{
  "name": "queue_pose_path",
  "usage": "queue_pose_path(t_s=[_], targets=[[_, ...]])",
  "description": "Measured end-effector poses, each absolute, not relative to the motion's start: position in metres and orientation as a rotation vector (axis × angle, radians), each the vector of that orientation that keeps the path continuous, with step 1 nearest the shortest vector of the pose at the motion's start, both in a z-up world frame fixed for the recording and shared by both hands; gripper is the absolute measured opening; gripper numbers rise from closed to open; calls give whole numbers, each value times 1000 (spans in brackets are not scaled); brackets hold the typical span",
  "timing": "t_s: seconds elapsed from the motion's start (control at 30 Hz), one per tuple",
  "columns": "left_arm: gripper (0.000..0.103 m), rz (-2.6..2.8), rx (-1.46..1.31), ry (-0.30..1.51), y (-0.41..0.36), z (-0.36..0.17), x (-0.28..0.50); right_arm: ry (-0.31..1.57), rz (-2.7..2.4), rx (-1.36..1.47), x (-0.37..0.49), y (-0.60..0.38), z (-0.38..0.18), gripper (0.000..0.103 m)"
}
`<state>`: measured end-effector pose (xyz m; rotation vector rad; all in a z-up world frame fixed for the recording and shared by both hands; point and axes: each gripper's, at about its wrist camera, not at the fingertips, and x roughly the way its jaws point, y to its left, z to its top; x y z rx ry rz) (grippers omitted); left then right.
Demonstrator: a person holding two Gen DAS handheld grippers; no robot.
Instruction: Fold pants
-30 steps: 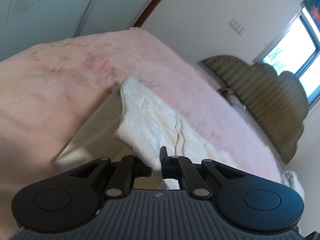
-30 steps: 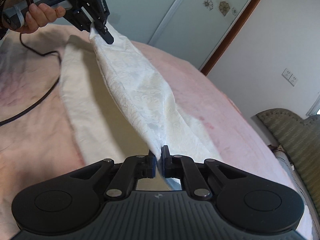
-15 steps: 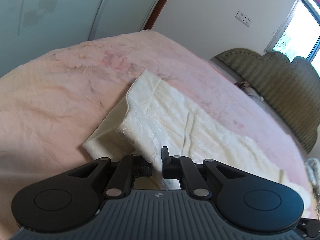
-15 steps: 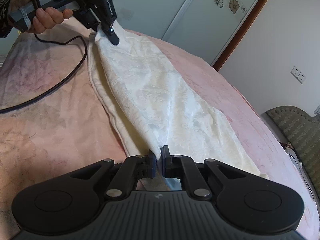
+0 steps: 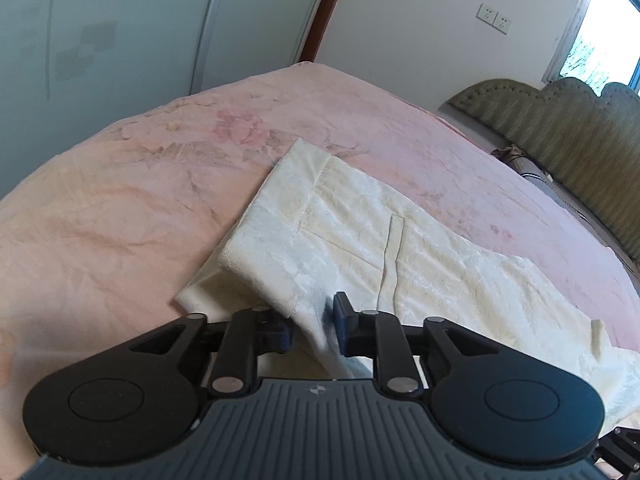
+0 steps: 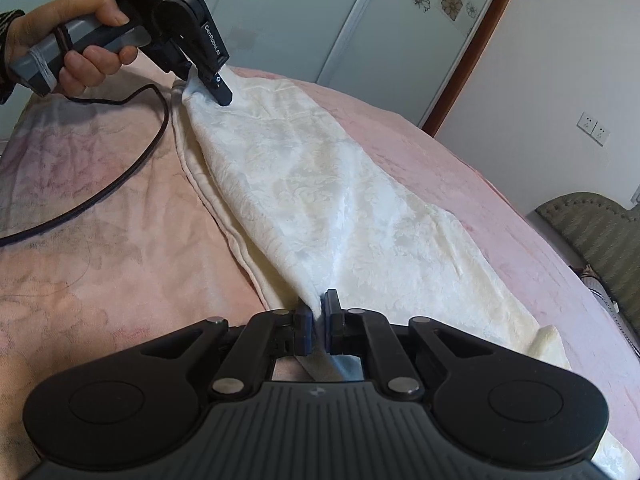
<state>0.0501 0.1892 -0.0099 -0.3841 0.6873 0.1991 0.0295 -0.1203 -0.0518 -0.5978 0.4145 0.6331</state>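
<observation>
Left wrist view: the cream pants (image 5: 360, 240) lie on a pink bedspread (image 5: 120, 208), a soft plush cover with a faint floral print and shallow wrinkles. The fabric is a thick, embossed weave with a raised damask pattern; a flat seam and a narrow welt run across it near the middle, and one layer is folded over another, the under layer showing at 9 o'clock as a pale corner. The left gripper (image 5: 312, 326) has its two black fingers parted with a fold of the cloth passing between them; a gap shows beside the left finger, so the hold looks loosened, though whether the right pad still presses the fabric I cannot tell. Half a second ago these fingers stood close together on that fold. In the right wrist view the right gripper (image 6: 317, 326) has its fingers nearly closed, pinching a bunched edge of the pants at 6 o'clock, as it did before. From there the cloth runs as a long, tapering band toward 11 o'clock, where the left gripper, held in a bare hand (image 6: 76, 46), meets its far end. A black cable (image 6: 120, 176) curls over the bedspread at 9 o'clock. The band now lies lower and flatter on the bed than a second ago.
</observation>
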Motion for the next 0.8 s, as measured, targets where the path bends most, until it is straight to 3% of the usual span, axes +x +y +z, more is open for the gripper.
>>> queue_pose_path(t_s=[0.33,0.5,0.8], targets=[[49,401,-212,539,155,35,25,370,611,-627,23,-119,-58,6],[71,241,-136,472,102,49,34,352,594,-662,18,-117,-59,6],[70,-106,-113,608,16,12,82,368,535,-741,-7,-125,-48,11]])
